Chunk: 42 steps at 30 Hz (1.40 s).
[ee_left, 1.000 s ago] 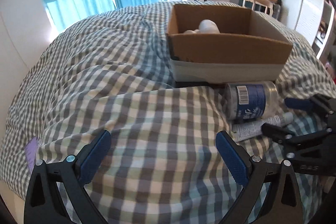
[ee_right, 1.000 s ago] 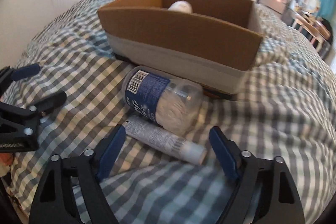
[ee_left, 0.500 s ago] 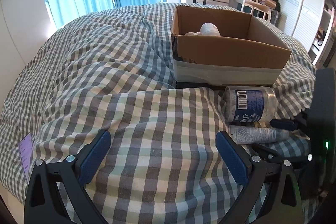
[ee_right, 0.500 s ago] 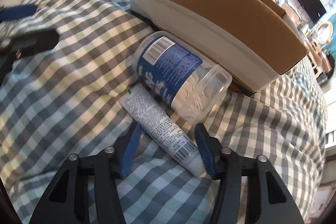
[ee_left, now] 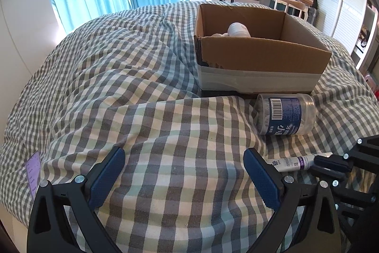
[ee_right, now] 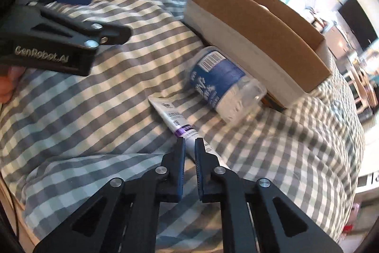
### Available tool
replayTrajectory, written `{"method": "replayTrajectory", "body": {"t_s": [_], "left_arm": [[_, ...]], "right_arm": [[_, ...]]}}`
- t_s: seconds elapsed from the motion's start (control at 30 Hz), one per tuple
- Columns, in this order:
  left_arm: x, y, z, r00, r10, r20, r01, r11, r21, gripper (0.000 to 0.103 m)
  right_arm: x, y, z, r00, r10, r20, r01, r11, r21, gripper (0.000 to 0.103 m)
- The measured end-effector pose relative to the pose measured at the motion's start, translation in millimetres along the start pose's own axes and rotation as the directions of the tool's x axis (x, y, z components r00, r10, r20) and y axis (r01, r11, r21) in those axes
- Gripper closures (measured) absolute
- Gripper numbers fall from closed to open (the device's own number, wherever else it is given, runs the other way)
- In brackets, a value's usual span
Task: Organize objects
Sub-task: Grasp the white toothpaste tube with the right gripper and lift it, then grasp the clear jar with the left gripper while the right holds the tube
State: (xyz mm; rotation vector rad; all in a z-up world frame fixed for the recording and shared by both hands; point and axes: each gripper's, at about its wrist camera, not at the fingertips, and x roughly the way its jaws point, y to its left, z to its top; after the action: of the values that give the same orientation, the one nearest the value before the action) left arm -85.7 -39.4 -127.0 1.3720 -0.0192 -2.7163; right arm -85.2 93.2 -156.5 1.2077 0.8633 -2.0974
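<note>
Nearest us, our right gripper (ee_right: 190, 146) pinches the white tube (ee_right: 176, 122) lying on the checked bedspread (ee_left: 146, 110), our left gripper (ee_left: 183, 176) hovers spread alongside, the blue-labelled jar (ee_left: 285, 116) lies just beyond, touching the cardboard box (ee_left: 258, 63) behind.

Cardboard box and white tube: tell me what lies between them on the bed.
The clear jar with the blue label lies on its side between the cardboard box and white tube, clearest in the right wrist view.
</note>
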Motion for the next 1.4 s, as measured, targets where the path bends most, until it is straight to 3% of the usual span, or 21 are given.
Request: {"method": "replayTrajectory", "body": {"t_s": [0.1,0.13,0.2,0.23,0.27,0.37,0.43,0.5,0.67,0.73,0.9,1.07,1.23,1.4], "left_arm": [[-0.1,3.1,-0.2,1.000,-0.012,0.004,0.012,1.000,-0.009,0.000],[0.0,4.0,-0.2,1.000,-0.016,0.004,0.016,1.000,-0.012,0.000],[0.6,5.5,-0.1,1.000,-0.022,0.002,0.022,1.000,-0.015,0.000],[0.2,5.6,-0.3,1.000,-0.024,0.003,0.024,1.000,-0.015,0.000],[0.3,6.0,-0.4,1.000,-0.028,0.004,0.028,0.999,-0.016,0.000],[-0.9,7.4,-0.6,0.999,-0.034,0.006,0.034,0.999,-0.019,0.000],[-1.7,9.0,-0.6,0.999,-0.041,0.006,0.041,0.999,-0.024,0.000],[-3.3,9.3,-0.9,0.999,-0.041,0.008,0.042,0.999,-0.024,0.000],[-4.8,4.9,-1.9,0.999,-0.039,0.014,0.039,0.999,-0.008,0.000],[-3.4,0.4,-0.7,0.999,-0.041,0.014,0.041,0.999,0.006,0.000],[-2.2,-21.9,9.2,0.997,-0.078,0.020,0.077,0.996,0.043,0.000],[2.6,-65.7,22.1,0.986,-0.164,0.028,0.161,0.982,0.095,0.000],[18.6,-102.3,30.8,0.976,-0.218,0.007,0.215,0.965,0.153,0.000],[45.4,-112.0,36.7,0.974,-0.222,-0.041,0.226,0.965,0.131,0.000]], "right_arm": [[7.7,5.1,3.5,1.000,-0.003,-0.006,0.003,1.000,-0.030,0.094],[11.2,7.0,8.3,1.000,0.002,-0.011,-0.003,0.999,-0.036,0.089],[16.8,9.5,14.5,1.000,0.007,-0.025,-0.008,0.998,-0.058,0.067],[21.4,11.4,17.0,0.999,0.003,-0.039,-0.006,0.997,-0.072,0.051],[27.9,14.1,18.3,0.998,-0.007,-0.063,0.001,0.996,-0.090,0.048],[39.1,15.1,19.9,0.995,-0.015,-0.095,0.005,0.995,-0.104,0.051],[39.9,8.7,20.2,0.995,-0.011,-0.101,0.004,0.998,-0.070,0.064],[35.6,1.4,18.7,0.996,-0.007,-0.089,0.005,1.000,-0.024,0.068],[-1.4,-8.2,11.1,0.998,-0.053,0.018,0.053,0.998,0.040,0.081],[-20.9,-22.8,8.0,0.998,-0.036,0.060,0.029,0.994,0.104,0.085],[-55.9,-72.8,-6.5,0.985,-0.099,0.140,0.057,0.959,0.278,0.085],[-52.4,-116.3,-6.9,0.978,-0.125,0.165,0.049,0.914,0.402,0.085],[-38.9,-137.1,-0.4,0.981,-0.117,0.152,0.034,0.886,0.462,0.085],[-26.5,-145.8,-7.9,0.982,-0.086,0.167,-0.007,0.873,0.487,0.085]]}}
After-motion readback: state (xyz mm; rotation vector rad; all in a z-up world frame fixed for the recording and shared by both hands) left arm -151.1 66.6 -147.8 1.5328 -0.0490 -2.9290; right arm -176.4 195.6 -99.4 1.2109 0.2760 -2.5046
